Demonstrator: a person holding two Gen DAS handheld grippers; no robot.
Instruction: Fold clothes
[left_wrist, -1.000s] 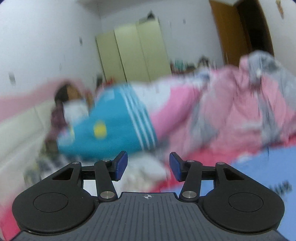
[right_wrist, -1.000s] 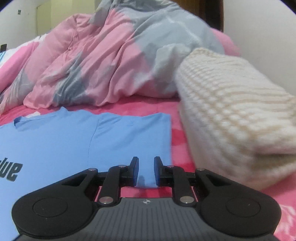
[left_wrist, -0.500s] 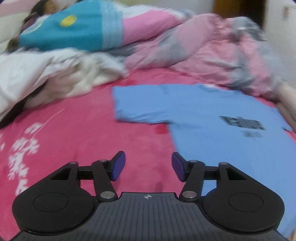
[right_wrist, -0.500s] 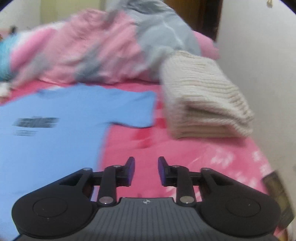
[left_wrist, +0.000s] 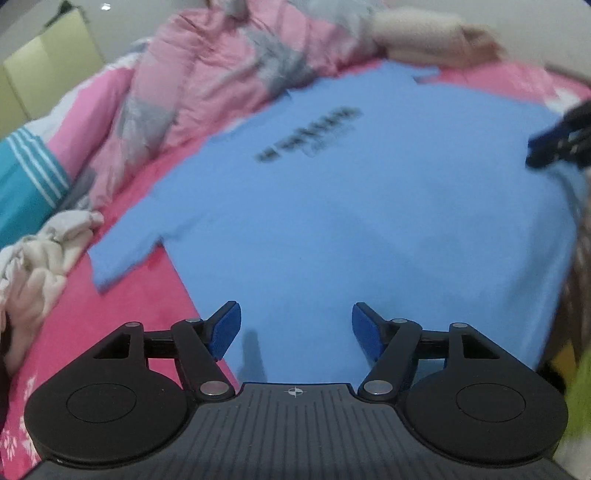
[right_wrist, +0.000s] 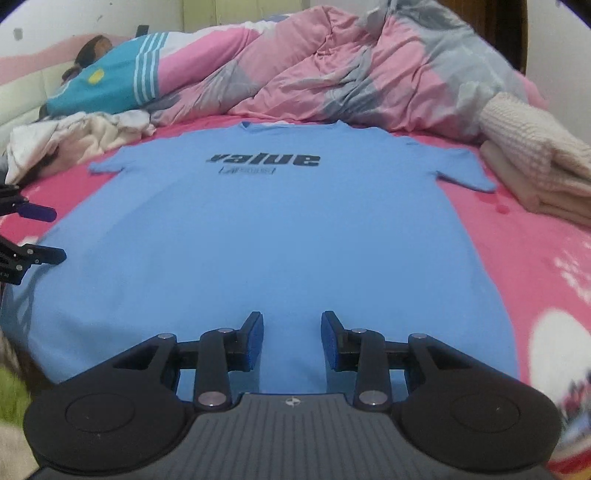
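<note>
**A:** While the blue shirt (right_wrist: 280, 236) is lying flat on the bed (right_wrist: 524, 251), both grippers, left (left_wrist: 295, 330) and right (right_wrist: 291, 341), are hovering at its hem, jaws open.

**B:** Risk is them pinching one layer only, or dragging wrinkles in.

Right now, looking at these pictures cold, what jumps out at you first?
A blue T-shirt printed "value" lies spread flat, front up, on the pink bedspread, filling the middle. Both the left gripper and right gripper hover open over its near hem. Behind it a pink-and-grey duvet is heaped.
</note>
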